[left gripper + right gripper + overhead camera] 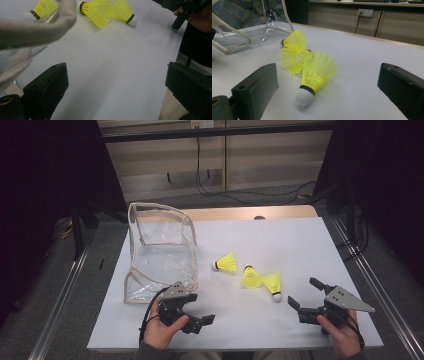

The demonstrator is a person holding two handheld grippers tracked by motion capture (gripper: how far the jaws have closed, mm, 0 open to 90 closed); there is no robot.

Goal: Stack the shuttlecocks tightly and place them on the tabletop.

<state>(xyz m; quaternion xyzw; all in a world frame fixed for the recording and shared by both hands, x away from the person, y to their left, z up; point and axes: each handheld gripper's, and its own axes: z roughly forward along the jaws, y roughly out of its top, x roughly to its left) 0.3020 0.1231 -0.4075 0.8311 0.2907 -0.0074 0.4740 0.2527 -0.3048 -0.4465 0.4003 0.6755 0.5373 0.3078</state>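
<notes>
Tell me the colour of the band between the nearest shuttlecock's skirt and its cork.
Black, above a white cork on the nearest shuttlecock; the right gripper view shows it best.

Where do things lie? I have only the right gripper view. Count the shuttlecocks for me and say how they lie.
Observer: The high view shows three yellow ones. The lone shuttlecock lies apart, toward the bag. The middle shuttlecock and the nearest shuttlecock touch each other.
Operator: Now place the left gripper for me.
Observer: The left gripper is at the table's near edge, beside the near corner of the clear bag, with its jaws open and holding nothing.
</notes>
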